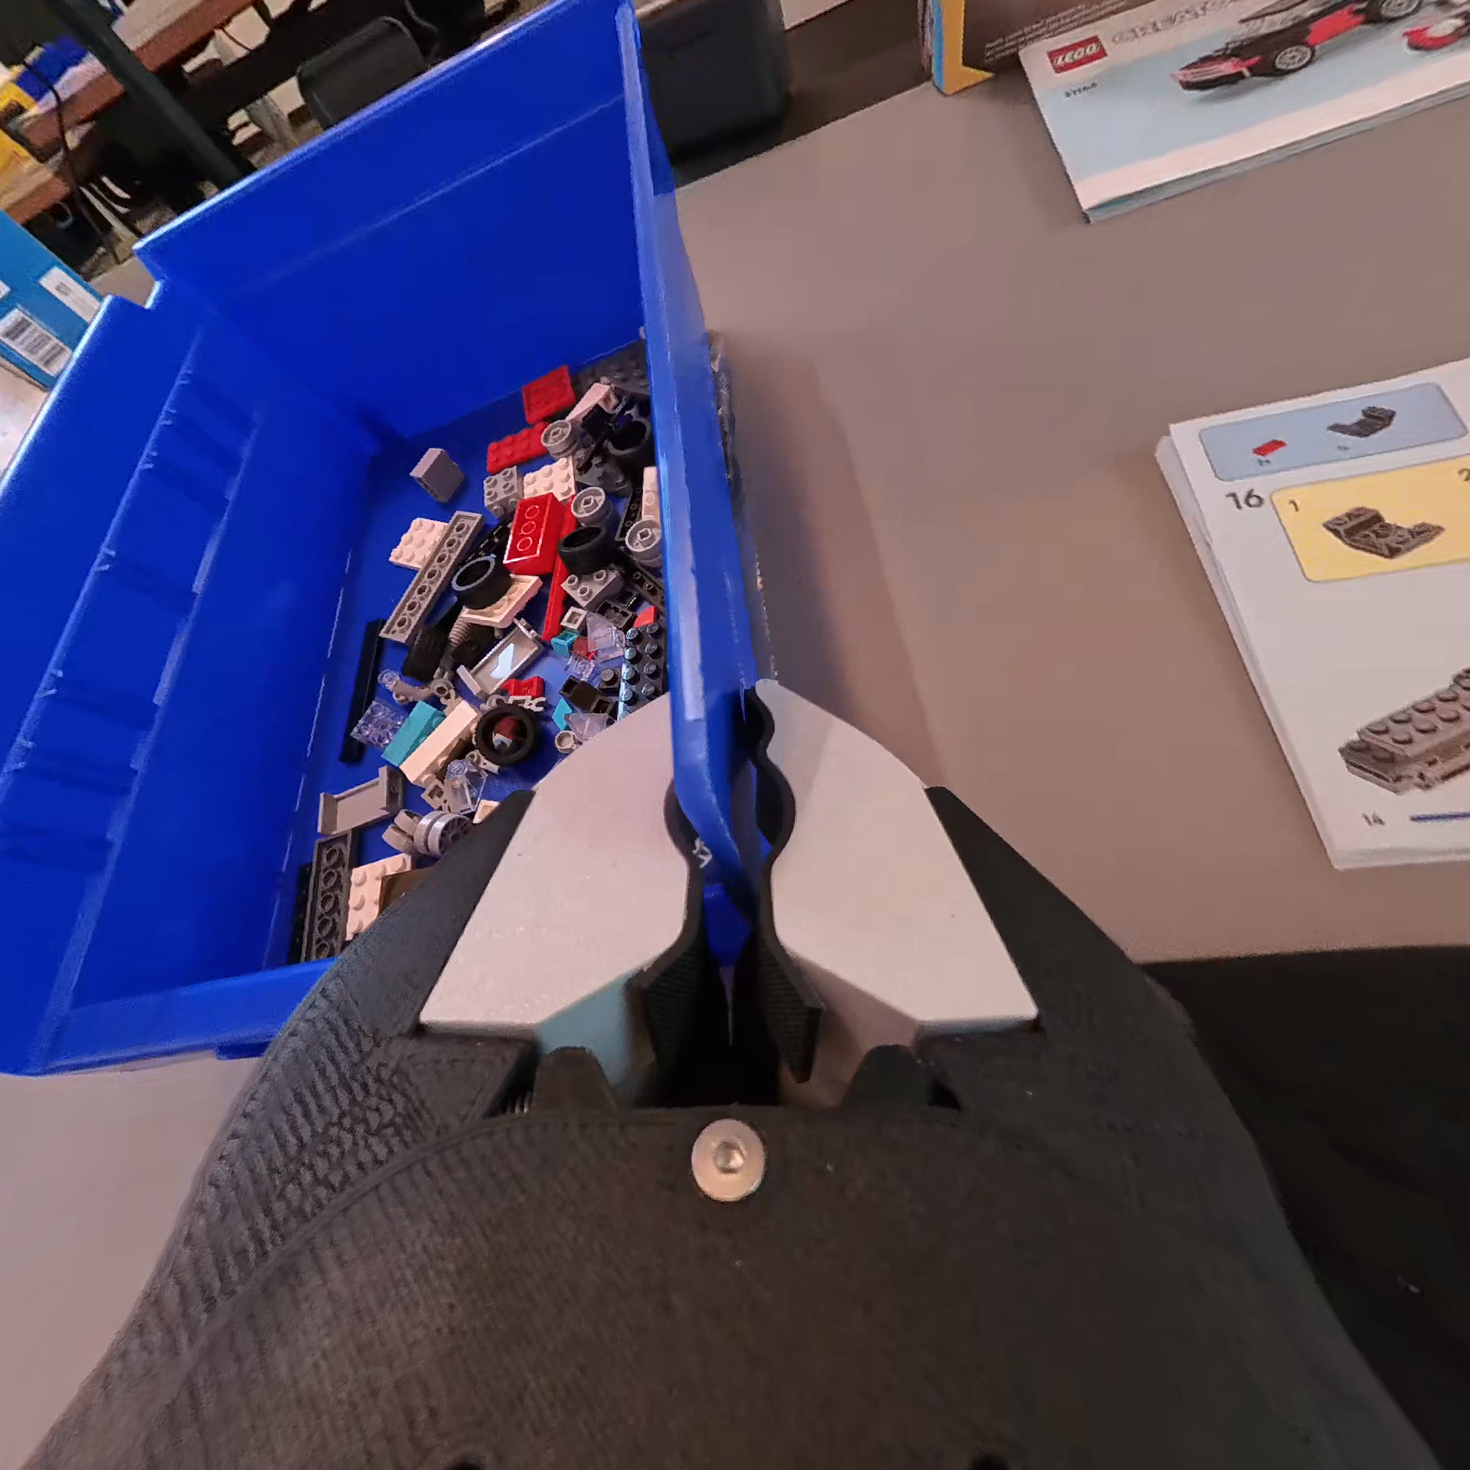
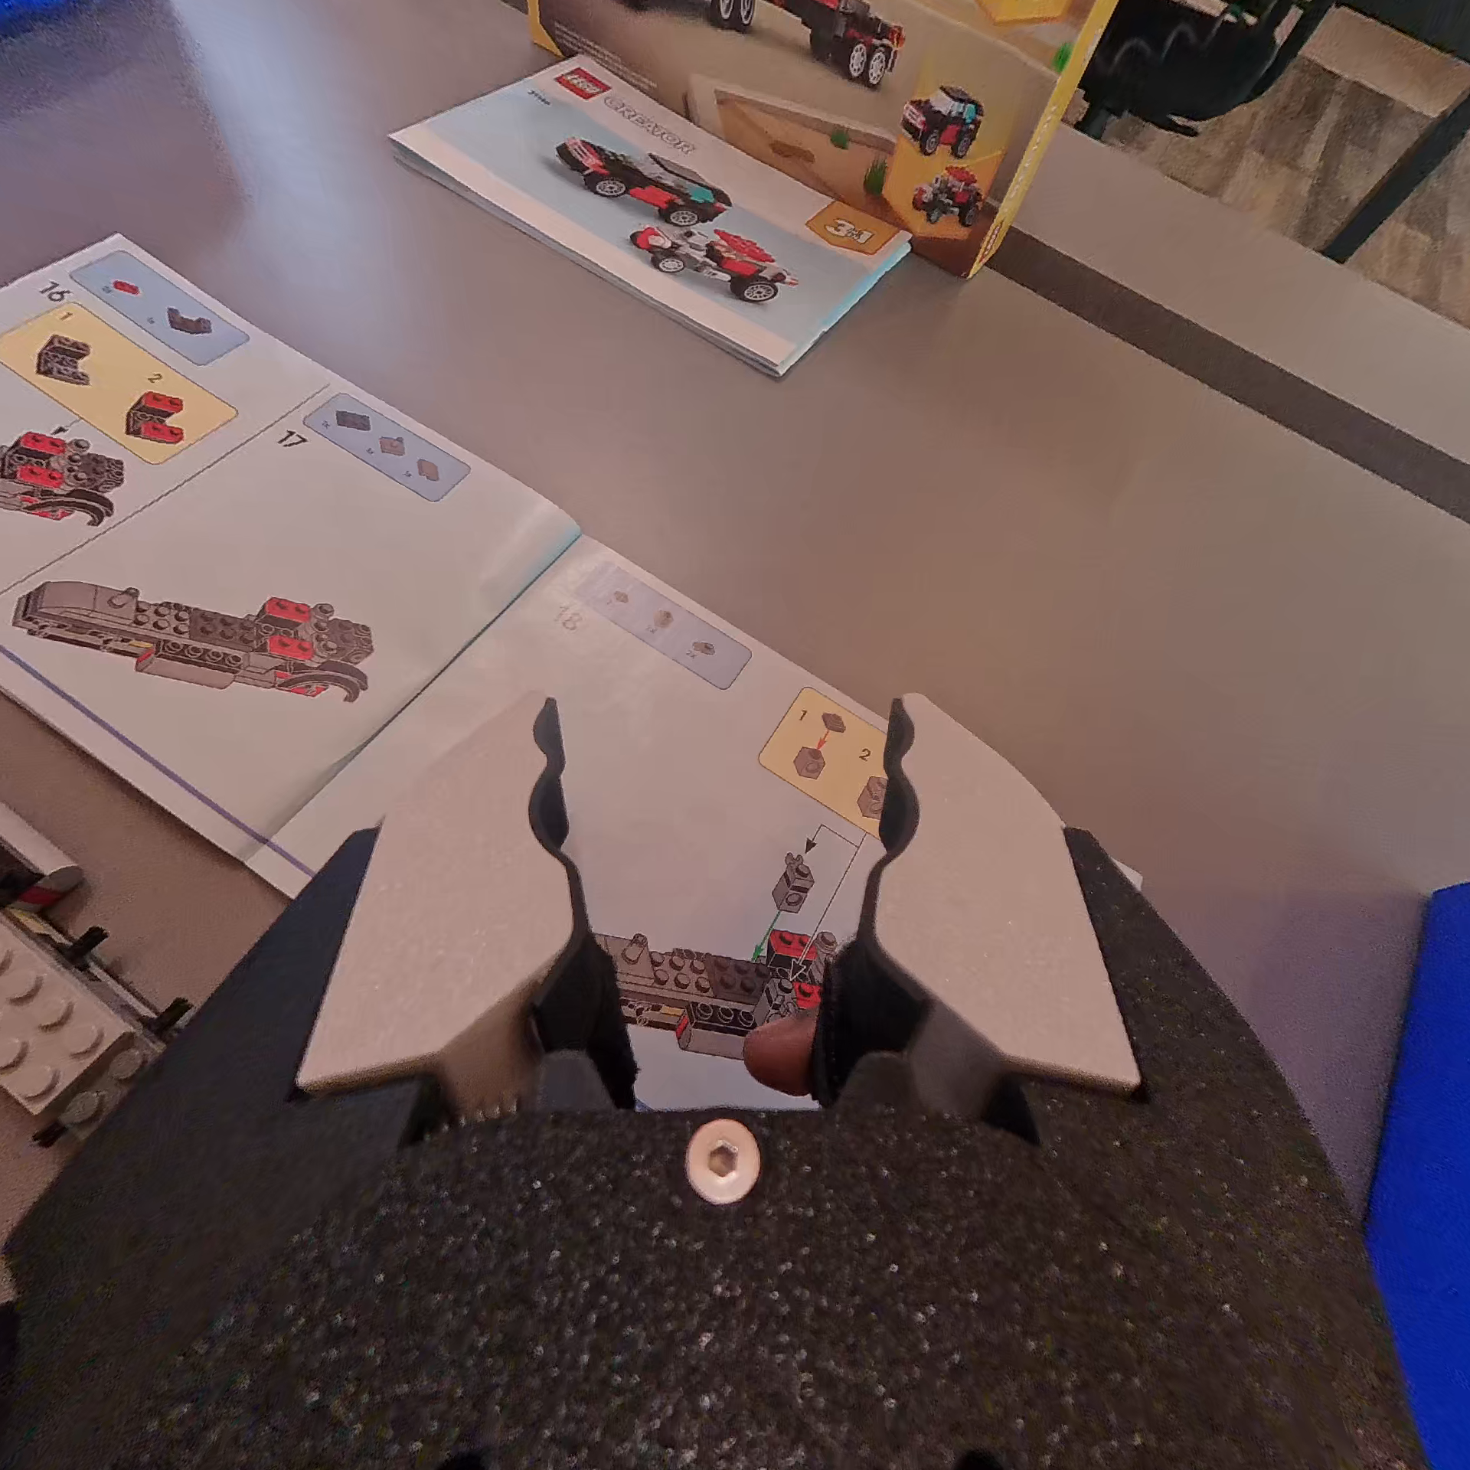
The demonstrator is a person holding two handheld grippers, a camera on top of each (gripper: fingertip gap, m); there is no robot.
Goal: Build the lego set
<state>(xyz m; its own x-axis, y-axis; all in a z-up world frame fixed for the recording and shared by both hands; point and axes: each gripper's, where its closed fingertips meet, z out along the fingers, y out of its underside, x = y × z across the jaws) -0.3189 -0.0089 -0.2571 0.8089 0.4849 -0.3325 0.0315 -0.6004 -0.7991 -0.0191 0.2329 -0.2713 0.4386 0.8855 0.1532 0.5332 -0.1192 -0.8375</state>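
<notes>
Bricks (image 1: 517,628) lie loose in a heap on the floor of the blue bin (image 1: 262,493), crowded toward its right wall: red, white, grey and black pieces with a few tyres among them. My left gripper (image 1: 720,748) has its jaws pinched onto that right wall, one finger inside the bin and one outside, and the bin looks tilted on the grey worktop (image 1: 954,398).

My right gripper (image 2: 724,708) hangs over the open instruction booklet (image 2: 262,557), its jaws spread wide and holding nothing. The booklet lies flat on the worktop, its pages showing build steps for a grey, black and red vehicle. A fingertip (image 2: 779,1054) shows between the jaws near their base.

Beyond the booklet a second, closed booklet (image 2: 676,215) lies on the worktop, just in front of the set's box (image 2: 939,119), which stands upright. At the lower left edge of the right wrist view sits a light grey studded piece (image 2: 48,1026), partly cut off.
</notes>
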